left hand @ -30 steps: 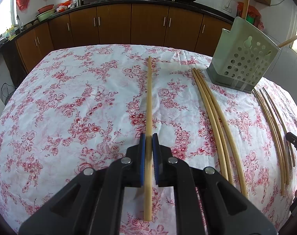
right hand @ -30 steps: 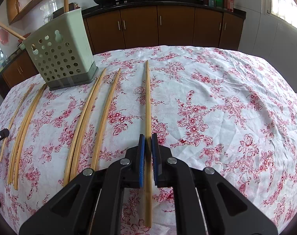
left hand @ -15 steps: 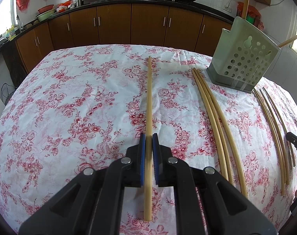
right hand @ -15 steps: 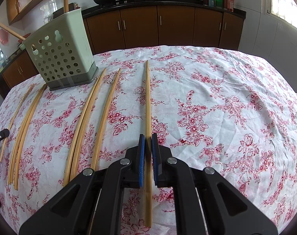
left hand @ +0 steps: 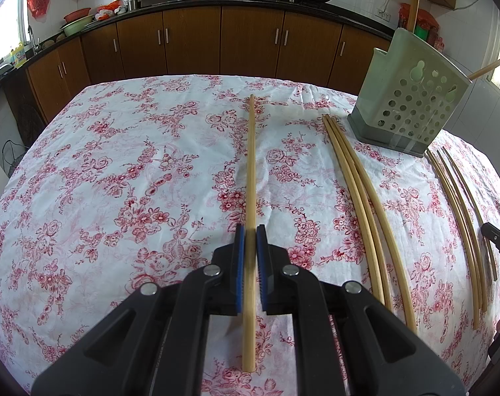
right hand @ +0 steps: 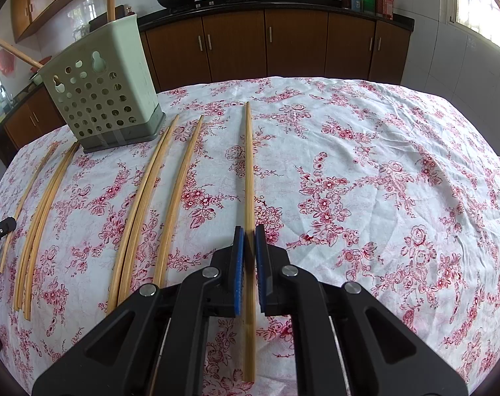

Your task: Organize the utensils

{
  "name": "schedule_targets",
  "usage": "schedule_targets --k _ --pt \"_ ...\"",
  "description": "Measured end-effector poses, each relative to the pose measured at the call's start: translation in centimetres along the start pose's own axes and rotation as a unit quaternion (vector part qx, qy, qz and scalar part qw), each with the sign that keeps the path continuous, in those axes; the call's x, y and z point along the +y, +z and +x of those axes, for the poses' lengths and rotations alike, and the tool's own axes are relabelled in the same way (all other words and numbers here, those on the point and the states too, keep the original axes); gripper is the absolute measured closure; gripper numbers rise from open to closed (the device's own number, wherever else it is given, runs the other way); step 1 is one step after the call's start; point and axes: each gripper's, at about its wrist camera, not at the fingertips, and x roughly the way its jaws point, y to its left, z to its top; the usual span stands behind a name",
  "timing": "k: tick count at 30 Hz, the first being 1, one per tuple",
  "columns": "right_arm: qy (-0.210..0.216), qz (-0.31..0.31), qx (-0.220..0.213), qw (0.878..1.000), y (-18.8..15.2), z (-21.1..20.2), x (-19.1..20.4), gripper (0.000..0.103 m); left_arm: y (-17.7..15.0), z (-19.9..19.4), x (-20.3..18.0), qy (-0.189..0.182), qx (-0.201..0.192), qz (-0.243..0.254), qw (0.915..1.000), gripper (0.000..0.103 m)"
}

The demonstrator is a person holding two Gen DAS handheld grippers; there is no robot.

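My left gripper (left hand: 250, 231) is shut on a long bamboo chopstick (left hand: 251, 165) that lies along the flowered tablecloth (left hand: 118, 181). My right gripper (right hand: 249, 231) is shut on another chopstick (right hand: 248, 165) the same way. A pale green perforated utensil holder (left hand: 411, 105) stands at the far right in the left wrist view and at the far left in the right wrist view (right hand: 101, 92); chopsticks stick out of its top. Loose chopsticks (left hand: 365, 204) lie in bundles on the cloth beside it, seen also in the right wrist view (right hand: 151, 198).
A thinner chopstick bundle (left hand: 461, 214) lies further right, near the other gripper's tip (left hand: 497, 239). Brown kitchen cabinets (left hand: 250, 43) and a counter with woks stand behind the table. The cloth drops off at the table edges.
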Motion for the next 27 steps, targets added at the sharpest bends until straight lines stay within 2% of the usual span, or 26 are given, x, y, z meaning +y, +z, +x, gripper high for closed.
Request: schedule_targets --k 12,17,22,24,27 --pt "0.001 0.001 0.000 1.000 0.0 0.0 -0.1 0.095 0.0 0.0 0.0 0.000 0.000 0.000 1.0000 0.093" --pt "0.003 0.000 0.000 1.000 -0.5 -0.5 -0.1 0.095 -0.8 -0.6 -1.0 0.020 0.001 0.031 0.9993 0.092" --pt "0.015 0.006 0.000 1.000 -1.0 -0.9 -0.5 0.095 -1.4 -1.0 -1.0 0.019 0.001 0.030 0.9994 0.094" --pt "0.007 0.000 0.000 1.000 -0.9 -1.1 -0.3 0.095 -1.4 -1.1 -1.2 0.024 0.002 0.039 0.9989 0.095" --pt "0.011 0.005 -0.034 0.999 -0.2 -3.1 -0.6 0.095 -1.0 -2.5 -1.2 0.027 -0.013 0.049 0.9984 0.095"
